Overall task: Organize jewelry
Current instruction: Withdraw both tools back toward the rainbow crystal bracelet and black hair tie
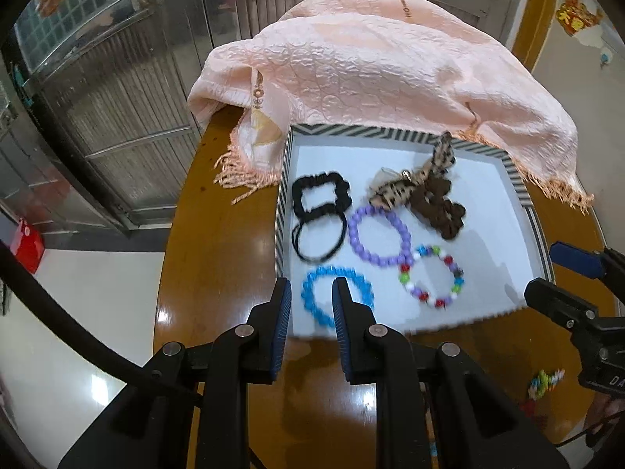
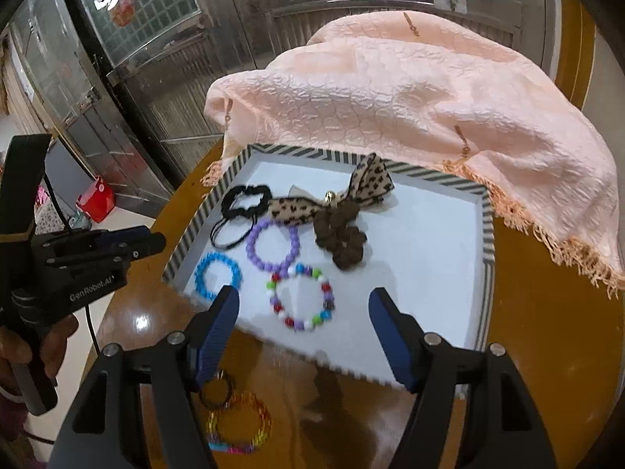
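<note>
A striped-rim white tray (image 1: 523,191) (image 2: 486,234) on the wooden table holds a blue bracelet (image 1: 308,301) (image 2: 203,273), a purple one (image 1: 359,242) (image 2: 254,250), a multicolour bead one (image 1: 453,289) (image 2: 324,305), black hair ties (image 1: 336,183) (image 2: 234,195) and a leopard bow on a brown scrunchie (image 1: 441,203) (image 2: 343,250). My left gripper (image 1: 311,293) hovers above the blue bracelet, jaws slightly apart and empty. My right gripper (image 2: 304,305) is wide open and empty above the tray's near edge. A rainbow bracelet (image 2: 238,426) and a dark ring (image 2: 218,391) lie on the table below it.
A peach fringed cloth (image 1: 371,70) (image 2: 429,97) is draped behind the tray. The round table's edge (image 1: 168,273) drops to the floor on the left. A red box (image 1: 25,242) sits on the floor. A metal door stands behind.
</note>
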